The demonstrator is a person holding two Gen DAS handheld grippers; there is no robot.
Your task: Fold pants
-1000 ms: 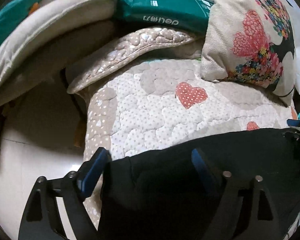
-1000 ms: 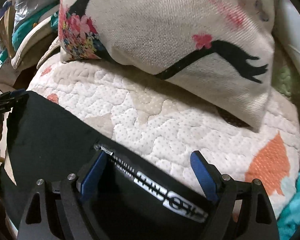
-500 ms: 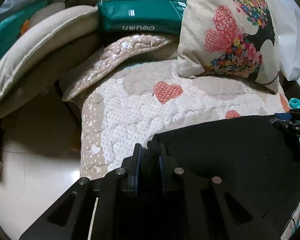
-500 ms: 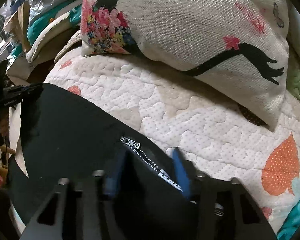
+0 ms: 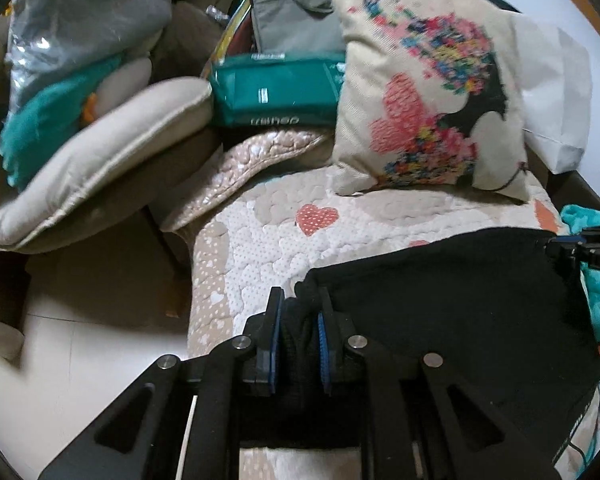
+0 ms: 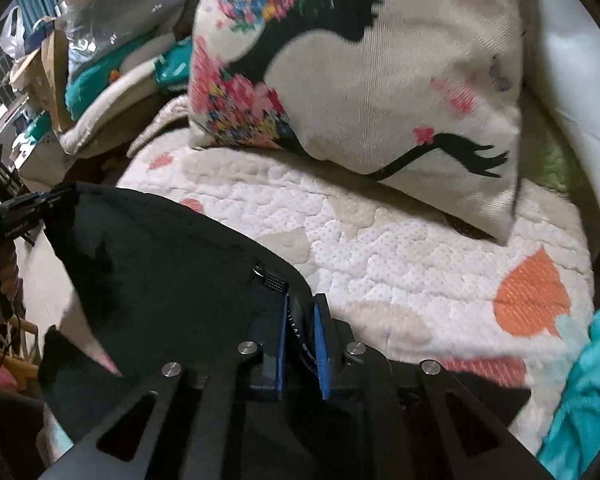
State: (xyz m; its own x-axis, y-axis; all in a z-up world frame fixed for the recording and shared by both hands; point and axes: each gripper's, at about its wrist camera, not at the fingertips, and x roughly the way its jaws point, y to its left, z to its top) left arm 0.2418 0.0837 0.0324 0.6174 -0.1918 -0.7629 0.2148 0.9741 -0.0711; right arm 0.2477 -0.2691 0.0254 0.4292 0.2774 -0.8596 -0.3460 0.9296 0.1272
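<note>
Black pants (image 5: pixel 452 300) on quilt (image 5: pixel 260 248) | left gripper (image 5: pixel 298 308) pinches one corner | right gripper (image 6: pixel 300 312) has just closed on zipper edge | pillow (image 6: pixel 380 80) behind, apart

A quilted heart-print cover (image 5: pixel 260 248) carries the black pants (image 5: pixel 440 292) and a printed cushion (image 5: pixel 420 92).

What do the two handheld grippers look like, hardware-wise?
Both match: left gripper and right gripper have matte black linkage arms with triangular cut-outs, silver round pivot pins, and two flat black fingers faced with blue pads. White lettering marks the right gripper's side, too small to read in full.
</note>
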